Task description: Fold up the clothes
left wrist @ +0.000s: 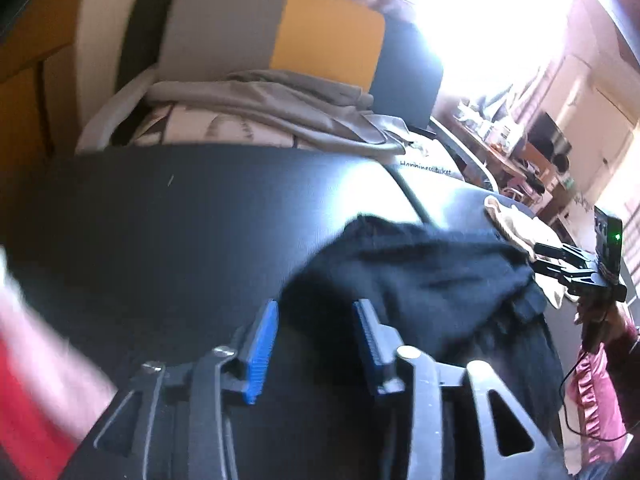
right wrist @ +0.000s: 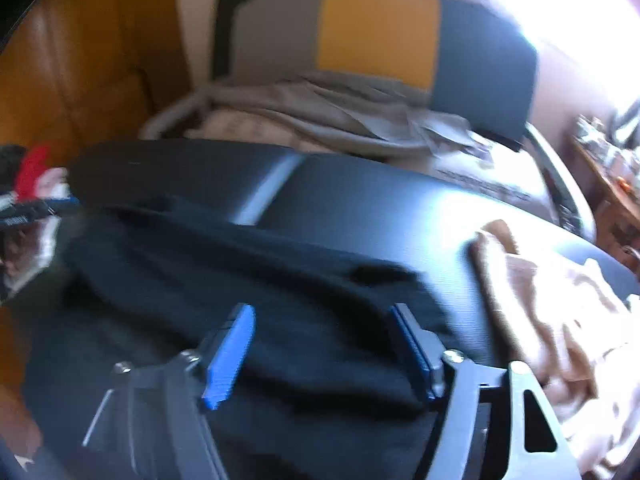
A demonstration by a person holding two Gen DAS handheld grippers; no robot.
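Both wrist views are motion-blurred, so I'm reading coarse only. Left gripper point(left wrist: 316, 336): blue-padded jaws spread apart, nothing between them, hovering over the near edge of the black matte tabletop point(left wrist: 180, 216). Right gripper point(right wrist: 324, 344): jaws spread wide too, released, sitting just above the crumpled black knit garment point(right wrist: 248, 280); I can't tell if the pads touch the fabric.

The garment lies in a loose heap along the tabletop's near edge, part of it draped over that edge in the left view point(left wrist: 432, 276). A beige crumpled cloth point(right wrist: 552, 312) sits at the tabletop's right edge, just beside the black one; whether they overlap is unclear. In the left wrist view I also see the right gripper point(left wrist: 576, 268) at the tabletop's right edge, next to the beige cloth.

Beyond the far edge: a chair with a grey, yellow and dark blue backrest point(left wrist: 288, 36), with a pile of grey and printed white clothes point(left wrist: 272, 116) on its seat.
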